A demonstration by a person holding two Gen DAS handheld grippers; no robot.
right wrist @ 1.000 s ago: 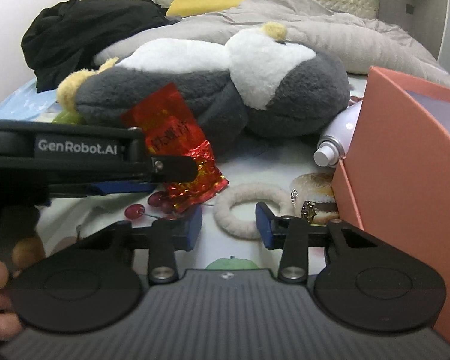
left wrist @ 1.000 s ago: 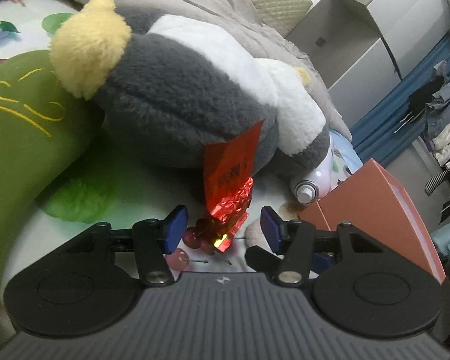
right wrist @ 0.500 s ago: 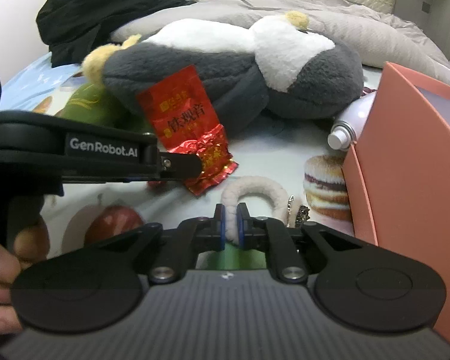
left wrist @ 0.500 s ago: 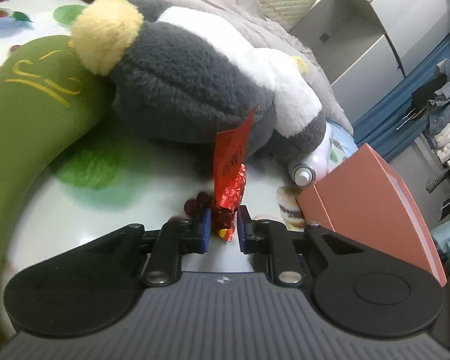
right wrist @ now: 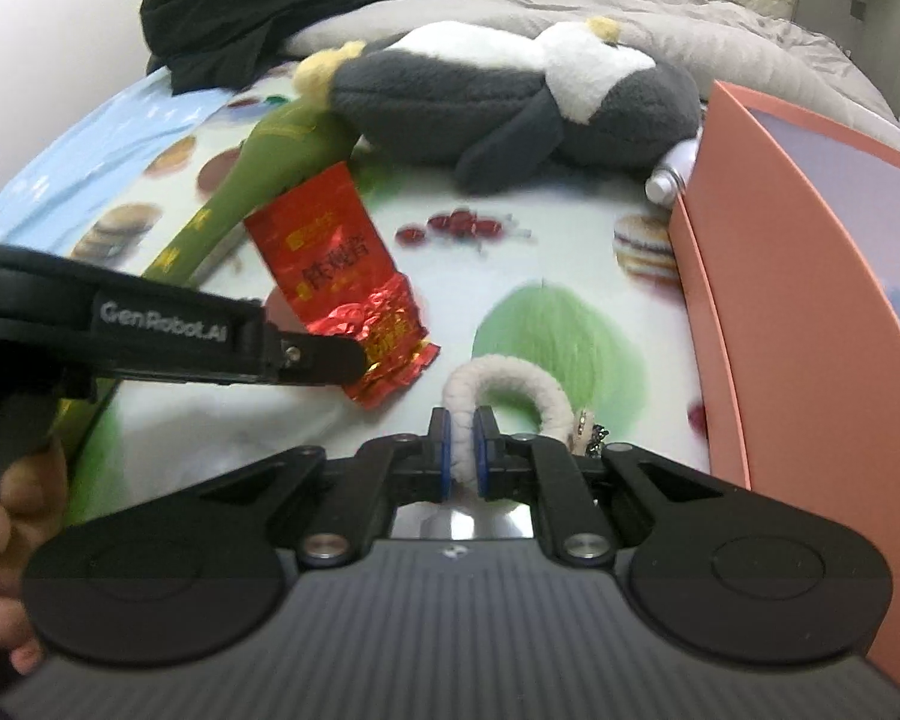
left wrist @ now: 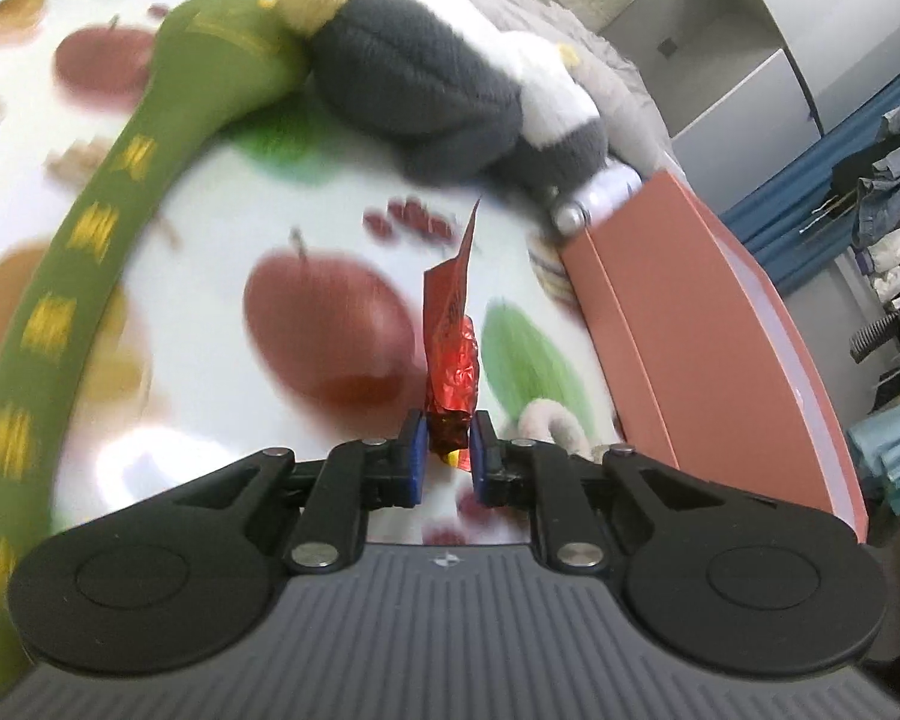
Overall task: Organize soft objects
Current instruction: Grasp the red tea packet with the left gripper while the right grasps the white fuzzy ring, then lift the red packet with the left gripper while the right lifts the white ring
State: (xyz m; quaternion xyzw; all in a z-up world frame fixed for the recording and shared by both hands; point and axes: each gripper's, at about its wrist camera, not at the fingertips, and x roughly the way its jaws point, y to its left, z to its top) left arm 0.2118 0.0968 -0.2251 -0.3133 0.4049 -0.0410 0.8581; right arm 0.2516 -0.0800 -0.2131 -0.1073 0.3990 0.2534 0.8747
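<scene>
The left gripper [left wrist: 445, 447] is clamped on the crumpled lower end of a red foil packet [left wrist: 453, 360] — its jaws have just been closing, and the blue pads now pinch the foil between them. The packet stands up from the fingertips, edge-on in the left wrist view; from the right wrist view its flat face [right wrist: 330, 264] shows glossy red with gold printing and characters, smooth in the upper part and creased into wrinkles near the sealed end where the left gripper [right wrist: 354, 360] bites it.

The right gripper [right wrist: 461, 450] is closed on a cream fuzzy ring [right wrist: 510, 390], a soft loop of fleecy white material. The near part of the loop is squeezed between the pads, while the rest arches ahead of the fingertips; a small metal charm [right wrist: 591, 429] hangs at its right side. The same ring [left wrist: 555, 423] peeks just right of the left gripper's fingers.

Beyond both grippers lies a grey-and-white plush toy [right wrist: 510, 102] with yellow tufts, and to its left a long green cushion [left wrist: 90, 252] with yellow markings — both on a fruit-printed sheet [right wrist: 510, 264]. To the right of both grippers stands a salmon-pink box [right wrist: 810, 300], with a white bottle [right wrist: 672, 171] at its far corner.
</scene>
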